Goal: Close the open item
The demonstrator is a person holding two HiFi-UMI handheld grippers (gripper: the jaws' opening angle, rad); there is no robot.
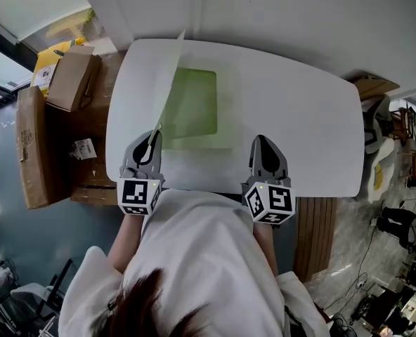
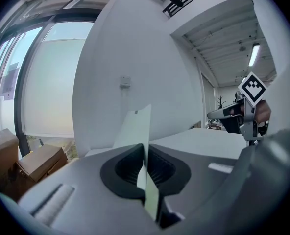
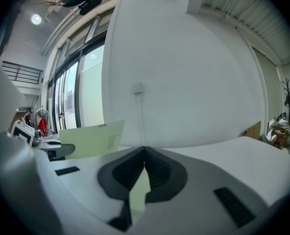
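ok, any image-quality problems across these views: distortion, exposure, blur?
Head view: wide-angle lens bows the table edges; lighting is even, no glare. Left gripper view: heavy fisheye with dark corners, the window is washed out, and the folder cover goes soft where it sits between the jaws. Right gripper view: same fisheye vignette, bright window strip, near jaws slightly soft.

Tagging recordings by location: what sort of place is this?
Probably an office or workroom: a white rounded table, brown cardboard boxes piled beside it, and tall glass windows.
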